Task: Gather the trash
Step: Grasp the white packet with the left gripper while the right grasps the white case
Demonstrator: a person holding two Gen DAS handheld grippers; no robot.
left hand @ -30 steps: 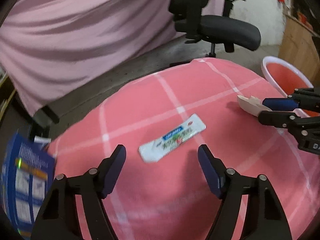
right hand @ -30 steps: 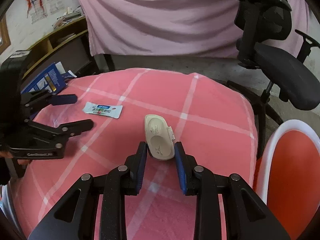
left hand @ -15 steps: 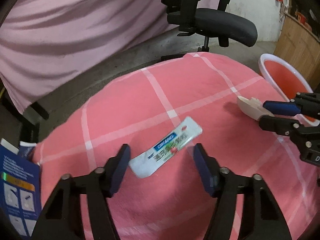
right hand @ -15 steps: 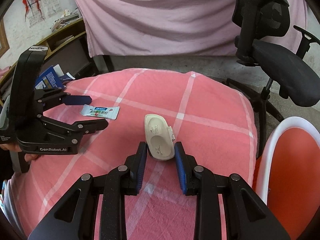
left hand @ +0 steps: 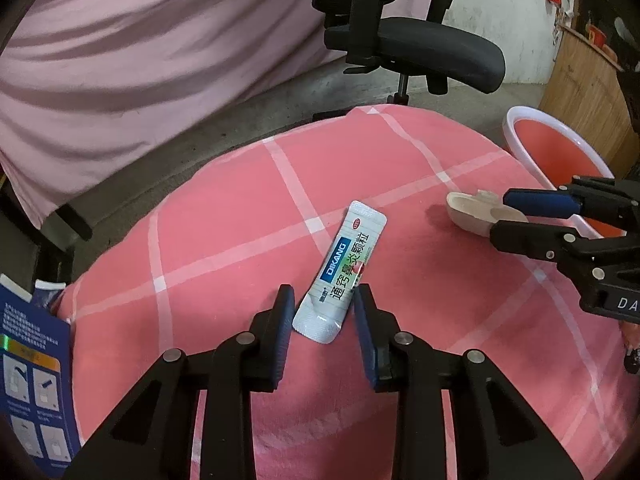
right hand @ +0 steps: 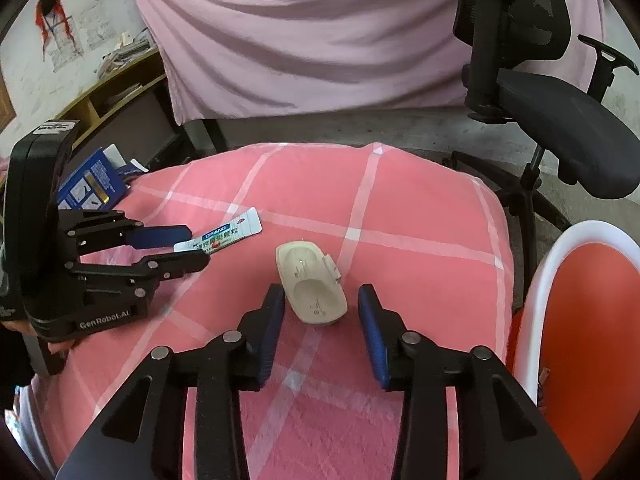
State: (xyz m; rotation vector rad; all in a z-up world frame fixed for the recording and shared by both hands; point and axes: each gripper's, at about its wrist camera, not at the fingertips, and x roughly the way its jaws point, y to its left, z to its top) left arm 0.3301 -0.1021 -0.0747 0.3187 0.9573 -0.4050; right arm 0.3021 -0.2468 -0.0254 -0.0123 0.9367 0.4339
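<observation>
A white sachet with blue and green print [left hand: 342, 276] lies on the pink checked cloth [left hand: 224, 248]. My left gripper [left hand: 322, 312] has its jaws narrowed around the sachet's near end, and the sachet nearly fills the gap between the pads; the sachet also shows in the right wrist view [right hand: 224, 235]. A beige plastic shell [right hand: 312, 286] lies further right. My right gripper [right hand: 322, 306] is open with the shell's near end between its fingers, apart from both pads. The shell also shows in the left wrist view [left hand: 476, 210].
An orange basin with a white rim [right hand: 592, 320] stands off the table's right edge. A black office chair [right hand: 552, 120] stands behind. A blue box [left hand: 32, 380] sits at the left edge. A pink sheet [right hand: 320, 40] hangs at the back.
My left gripper moved forward onto the sachet and its jaws narrowed around it. My right gripper's jaws opened away from the beige shell, which stayed in place.
</observation>
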